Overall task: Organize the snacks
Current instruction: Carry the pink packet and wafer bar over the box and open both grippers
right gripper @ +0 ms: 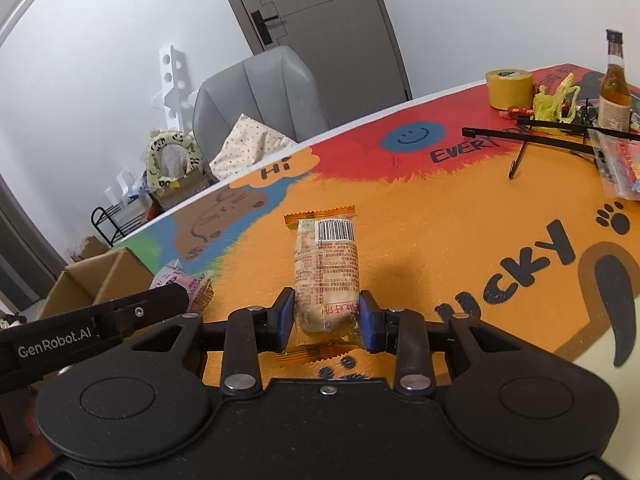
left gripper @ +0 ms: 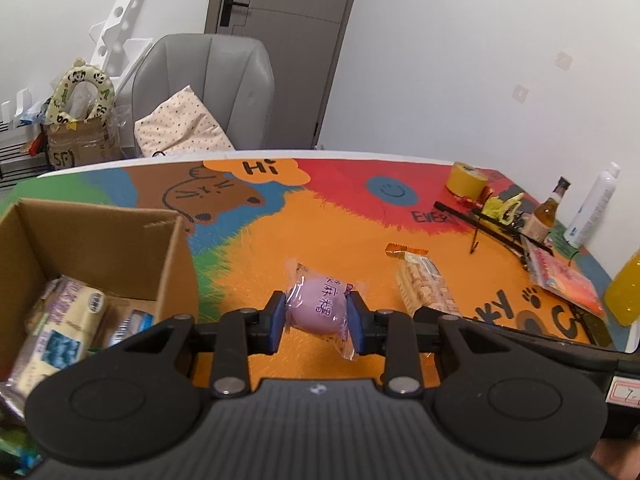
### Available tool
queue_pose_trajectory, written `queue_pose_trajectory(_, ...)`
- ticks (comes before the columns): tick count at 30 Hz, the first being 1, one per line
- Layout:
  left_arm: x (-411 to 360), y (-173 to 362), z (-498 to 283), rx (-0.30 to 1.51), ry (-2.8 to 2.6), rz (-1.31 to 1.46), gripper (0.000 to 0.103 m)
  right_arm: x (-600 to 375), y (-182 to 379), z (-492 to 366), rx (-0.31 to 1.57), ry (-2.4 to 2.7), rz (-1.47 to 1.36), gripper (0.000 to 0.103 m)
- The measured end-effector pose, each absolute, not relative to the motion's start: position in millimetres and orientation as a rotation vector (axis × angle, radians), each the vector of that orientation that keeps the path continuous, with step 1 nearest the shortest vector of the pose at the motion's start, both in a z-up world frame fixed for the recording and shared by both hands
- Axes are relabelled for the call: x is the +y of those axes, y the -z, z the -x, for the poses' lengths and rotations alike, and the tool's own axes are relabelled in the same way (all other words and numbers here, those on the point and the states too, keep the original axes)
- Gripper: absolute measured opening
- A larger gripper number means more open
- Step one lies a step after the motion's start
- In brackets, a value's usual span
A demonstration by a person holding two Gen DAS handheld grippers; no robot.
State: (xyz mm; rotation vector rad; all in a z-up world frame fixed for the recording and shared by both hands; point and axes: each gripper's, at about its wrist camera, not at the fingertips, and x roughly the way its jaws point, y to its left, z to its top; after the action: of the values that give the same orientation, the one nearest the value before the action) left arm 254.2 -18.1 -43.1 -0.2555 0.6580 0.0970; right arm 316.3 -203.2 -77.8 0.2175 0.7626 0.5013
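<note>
My left gripper [left gripper: 318, 312] is shut on a purple mochi in a clear wrapper [left gripper: 318, 304], just above the orange table mat. A cardboard box [left gripper: 176, 240] holding several wrapped snacks [left gripper: 76, 316] stands to its left. My right gripper [right gripper: 327, 320] has its blue pads [right gripper: 286, 316] on both sides of the near end of an orange-edged biscuit pack [right gripper: 326, 268] lying on the mat. That pack also shows in the left wrist view [left gripper: 426, 286]. The mochi [right gripper: 184, 280] and the box [right gripper: 100, 276] show at the left of the right wrist view.
The colourful mat [left gripper: 340, 220] covers the table. At the far right stand a yellow tape roll [left gripper: 466, 178], a brown bottle [left gripper: 546, 212], a white spray bottle [left gripper: 592, 208], black hangers [left gripper: 492, 224], a red packet [left gripper: 564, 284] and an orange juice bottle [left gripper: 624, 292]. A grey chair [left gripper: 208, 88] is behind the table.
</note>
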Motion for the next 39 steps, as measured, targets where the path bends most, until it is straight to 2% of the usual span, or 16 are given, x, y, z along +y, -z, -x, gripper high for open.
queue_pose_trajectory(21, 24, -9, -181, 0.552, -0.074, 0.244, 0.031, -173, 21, -257, 0.628, -0.573, -0.233, 0.032)
queue_pose_trajectory(39, 89, -22, -143, 0.511, -0.162, 0.275, 0.032, -106, 2, -238, 0.608, -0.687, -0.151, 0.032)
